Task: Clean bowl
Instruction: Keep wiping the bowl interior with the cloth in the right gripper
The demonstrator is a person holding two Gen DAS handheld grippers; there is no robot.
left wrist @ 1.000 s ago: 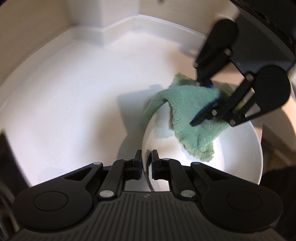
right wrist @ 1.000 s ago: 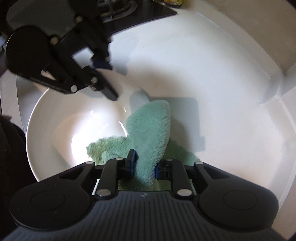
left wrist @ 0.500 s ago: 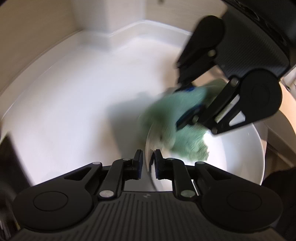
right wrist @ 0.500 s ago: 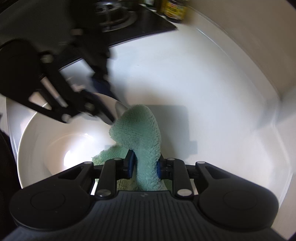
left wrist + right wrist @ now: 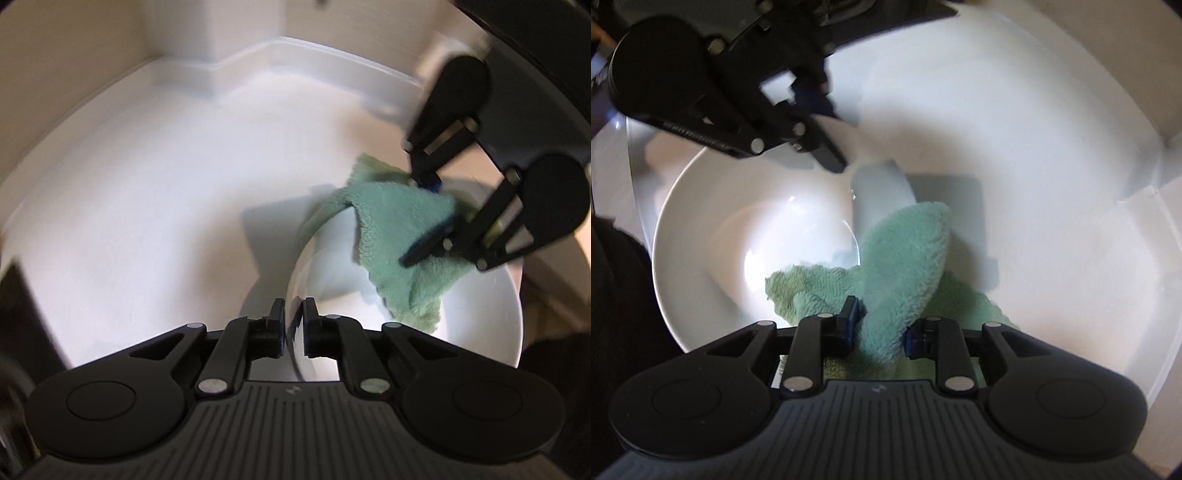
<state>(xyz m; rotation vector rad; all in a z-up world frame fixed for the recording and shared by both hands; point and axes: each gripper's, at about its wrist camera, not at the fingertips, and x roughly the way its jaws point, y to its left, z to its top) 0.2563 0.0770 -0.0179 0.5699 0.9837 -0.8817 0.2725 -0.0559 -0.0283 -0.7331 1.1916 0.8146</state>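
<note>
A white bowl (image 5: 480,317) sits on a white counter. My left gripper (image 5: 293,325) is shut on the bowl's near rim, one finger inside and one outside. My right gripper (image 5: 877,328) is shut on a green fluffy cloth (image 5: 901,266). The cloth drapes over the far rim, partly inside the bowl and partly outside. In the left wrist view the cloth (image 5: 399,236) hangs from the right gripper (image 5: 432,218) over the bowl's far side. In the right wrist view the bowl (image 5: 713,229) lies to the left, with the left gripper (image 5: 827,136) on its far rim.
The white counter (image 5: 147,206) ends at a raised white backsplash (image 5: 317,62) and a beige wall. A black stove top (image 5: 871,18) lies beyond the bowl in the right wrist view. A dark edge is at the left of the left wrist view.
The right gripper lifted and swung the cloth over the rim, then came back down to about where it was a second ago. The left gripper kept its hold on the rim.
</note>
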